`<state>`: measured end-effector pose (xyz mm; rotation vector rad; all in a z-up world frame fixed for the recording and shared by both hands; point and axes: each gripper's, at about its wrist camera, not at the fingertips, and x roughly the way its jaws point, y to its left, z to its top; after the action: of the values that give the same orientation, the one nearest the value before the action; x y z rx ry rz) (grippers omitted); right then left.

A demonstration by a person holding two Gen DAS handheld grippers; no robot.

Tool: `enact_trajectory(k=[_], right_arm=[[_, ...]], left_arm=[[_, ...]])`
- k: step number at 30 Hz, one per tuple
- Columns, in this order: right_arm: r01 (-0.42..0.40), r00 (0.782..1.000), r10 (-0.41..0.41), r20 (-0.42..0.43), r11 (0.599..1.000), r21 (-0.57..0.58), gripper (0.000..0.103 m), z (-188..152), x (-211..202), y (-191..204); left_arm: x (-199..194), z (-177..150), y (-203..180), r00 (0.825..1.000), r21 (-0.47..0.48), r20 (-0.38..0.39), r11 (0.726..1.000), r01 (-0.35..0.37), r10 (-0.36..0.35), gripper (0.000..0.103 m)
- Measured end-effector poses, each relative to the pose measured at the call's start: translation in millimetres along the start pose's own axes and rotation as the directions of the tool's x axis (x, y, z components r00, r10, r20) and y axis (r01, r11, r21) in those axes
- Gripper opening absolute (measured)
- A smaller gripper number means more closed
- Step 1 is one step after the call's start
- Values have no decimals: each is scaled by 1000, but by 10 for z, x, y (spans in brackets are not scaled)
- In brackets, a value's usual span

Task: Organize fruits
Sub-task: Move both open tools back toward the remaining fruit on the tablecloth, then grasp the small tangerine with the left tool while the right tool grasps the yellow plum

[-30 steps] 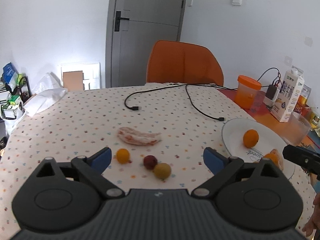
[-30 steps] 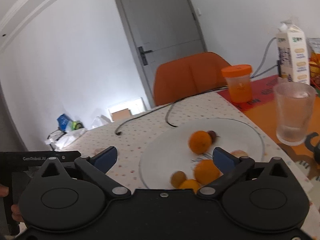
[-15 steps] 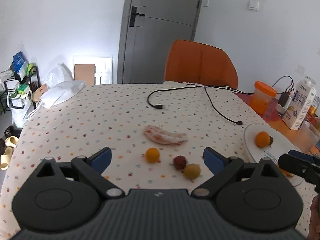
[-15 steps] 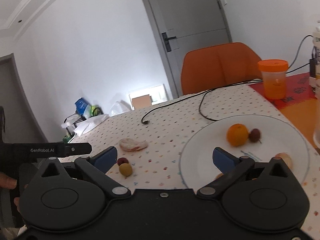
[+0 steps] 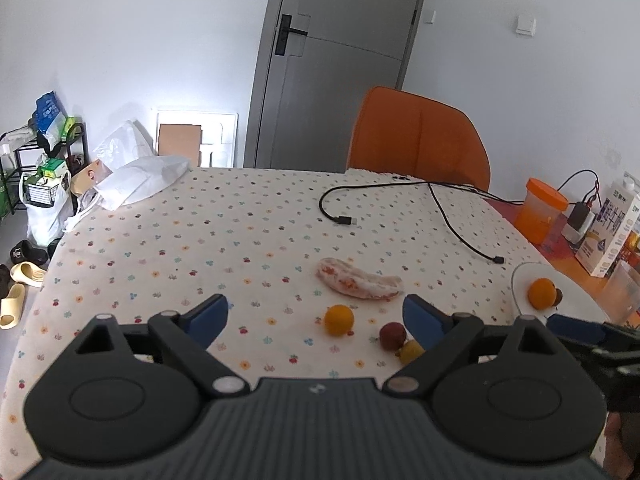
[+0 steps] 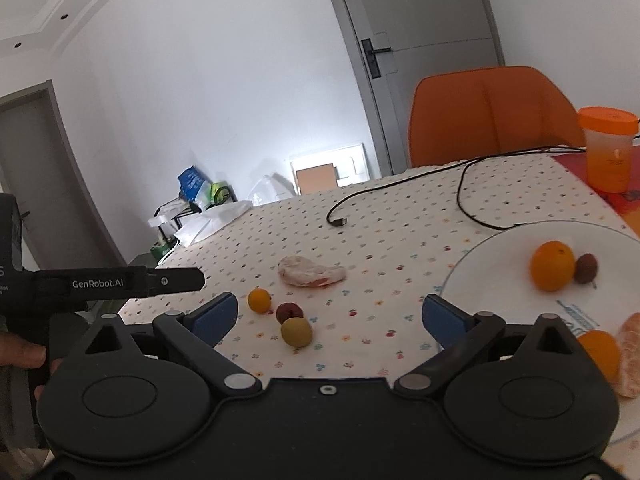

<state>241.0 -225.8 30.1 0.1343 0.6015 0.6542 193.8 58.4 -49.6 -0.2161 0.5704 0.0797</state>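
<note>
Both views have swung leftward off the round white plate (image 6: 500, 240) towards the loose fruit, and both claws' jaws have just narrowed a touch with nothing between them. The left gripper (image 5: 316, 316) and right gripper (image 6: 330, 314) hang released above the spotted tablecloth (image 5: 200, 248). Partly done, I'd say: a large orange (image 6: 552, 266) and some others are plated, while the small orange fruit (image 6: 259, 300), dark red fruit (image 6: 289, 312), yellow-green fruit (image 6: 296, 332) and pale pink peeled segment (image 6: 310, 274) lie off it. Open cloth all round them; the black cable (image 5: 460, 216) lies well behind and the plate sits near the table's right edge.
</note>
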Motion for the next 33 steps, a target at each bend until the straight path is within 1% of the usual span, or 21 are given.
enact_trajectory(k=[3,5,7,8,10,17,19,24,28,31,33], right_arm=[[0,1000,0,-17,1000,1,90,6,71,18],[-1,1000,1,-19,1000,-5,86,15,97,27],[-5,1000,5,-25,1000,-8,85,21,125,33],[-6,1000,5,-30,1000,-10,85,24,145,36],[-7,999,7,-40,1000,-12,83,24,185,43],[-17,997,16,-70,1000,-11,78,11,330,77],[-24,996,23,-82,1000,-13,74,-2,378,91],[-38,994,36,-106,999,-13,72,-48,526,129],[-47,991,45,-124,999,-13,64,-84,636,151],[-50,990,47,-136,999,-16,61,-115,707,162],[-55,988,53,-143,998,-15,56,-143,755,155]], left_arm=[[-2,37,5,1000,-4,23,1000,6,-6,90],[18,57,4,1000,-3,26,1000,1,-1,86],[51,67,5,1000,0,20,1000,-1,1,78],[69,70,11,1000,-4,16,1000,1,-1,76],[103,63,17,1000,-4,7,1000,4,-4,70],[201,11,22,1000,1,-26,1000,18,-18,62],[228,0,30,999,1,-35,1000,21,-21,58],[266,-31,72,999,-1,-50,1000,14,-14,57],[280,-45,133,998,-4,-58,1000,1,-2,56],[299,-52,156,998,-3,-63,1000,3,-4,56],[320,-55,155,998,-3,-66,1000,5,-5,56]])
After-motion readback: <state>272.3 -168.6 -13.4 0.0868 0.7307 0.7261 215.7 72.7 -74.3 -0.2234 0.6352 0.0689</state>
